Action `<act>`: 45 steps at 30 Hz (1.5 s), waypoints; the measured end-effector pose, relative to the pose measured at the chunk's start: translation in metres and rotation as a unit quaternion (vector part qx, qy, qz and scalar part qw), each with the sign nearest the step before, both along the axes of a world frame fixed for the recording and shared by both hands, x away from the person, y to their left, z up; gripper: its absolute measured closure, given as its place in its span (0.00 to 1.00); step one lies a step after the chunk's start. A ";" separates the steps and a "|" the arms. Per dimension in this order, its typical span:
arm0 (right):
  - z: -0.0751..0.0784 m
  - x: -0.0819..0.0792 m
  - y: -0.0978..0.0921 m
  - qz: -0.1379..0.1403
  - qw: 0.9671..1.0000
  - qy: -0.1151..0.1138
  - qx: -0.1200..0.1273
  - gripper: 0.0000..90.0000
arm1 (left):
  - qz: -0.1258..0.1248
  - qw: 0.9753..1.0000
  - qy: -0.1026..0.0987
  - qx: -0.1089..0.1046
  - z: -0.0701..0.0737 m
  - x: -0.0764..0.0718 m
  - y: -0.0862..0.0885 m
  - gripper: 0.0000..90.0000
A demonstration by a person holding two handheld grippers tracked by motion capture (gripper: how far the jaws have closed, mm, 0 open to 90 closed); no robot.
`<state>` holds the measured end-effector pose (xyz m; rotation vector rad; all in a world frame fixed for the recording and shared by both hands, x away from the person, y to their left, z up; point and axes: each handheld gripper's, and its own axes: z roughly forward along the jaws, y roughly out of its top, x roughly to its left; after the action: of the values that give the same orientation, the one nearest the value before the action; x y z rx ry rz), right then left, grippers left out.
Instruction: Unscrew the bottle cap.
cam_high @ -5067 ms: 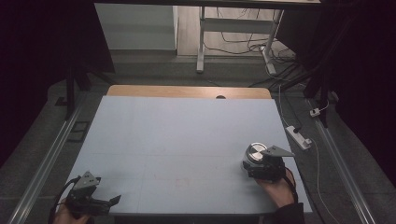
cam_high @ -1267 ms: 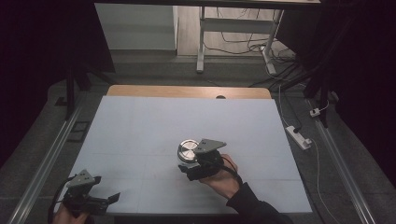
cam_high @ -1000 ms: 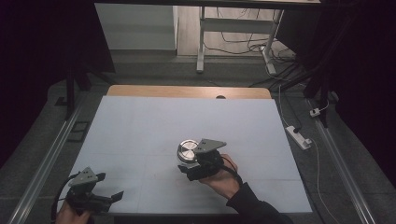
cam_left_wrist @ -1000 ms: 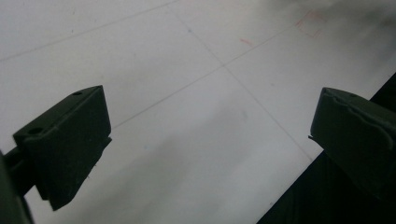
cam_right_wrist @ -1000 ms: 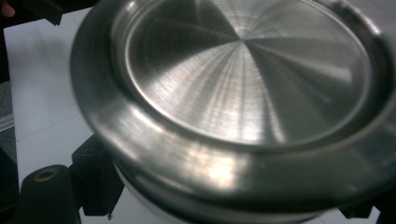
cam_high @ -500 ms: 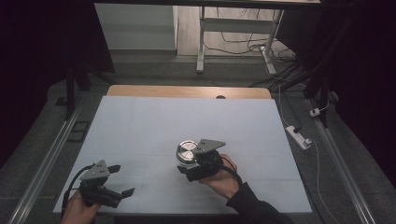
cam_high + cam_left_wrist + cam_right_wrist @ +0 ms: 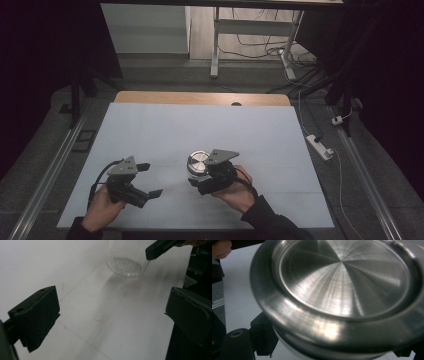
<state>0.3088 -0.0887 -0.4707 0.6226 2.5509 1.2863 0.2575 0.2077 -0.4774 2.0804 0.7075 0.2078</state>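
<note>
High view: a clear jar with a metal lid stood upright near the middle of the white table, toward its near edge. The right gripper was at the jar's body, jaws closed against its sides below the lid. The left gripper lay to the jar's left, near but apart from it, jaws spread wide and holding nothing. The open jaws pointed to the right, roughly toward the jar.

Left gripper view: the two black jaws stood wide apart with bare table between them. The jar's glass base sat ahead and above centre, its long axis vertical. A jaw tip of the right gripper showed beside it.

Right gripper view: the metal lid loomed directly over the jaws, confirming the hold on the glass beneath.

Judgement: any move on the lid would fall to the free left gripper, which must travel rightward and rise to lid height.
</note>
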 end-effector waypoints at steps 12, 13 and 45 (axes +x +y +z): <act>0.000 -0.001 0.006 0.010 1.000 0.003 -0.003 0.17 | -0.045 0.998 -0.034 0.003 0.027 0.027 -0.031 0.00; -0.001 -0.001 0.006 0.011 1.000 0.004 -0.004 0.17 | -0.050 0.998 -0.038 0.006 0.028 0.029 -0.033 0.00; -0.004 -0.003 0.016 0.042 0.999 0.009 -0.018 0.17 | -0.166 0.985 -0.049 0.026 0.047 0.054 -0.085 0.23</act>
<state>0.3055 -0.0725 -0.4748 0.5270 2.6349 1.2643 0.3119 0.1225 -0.4307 2.1855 0.2919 0.1402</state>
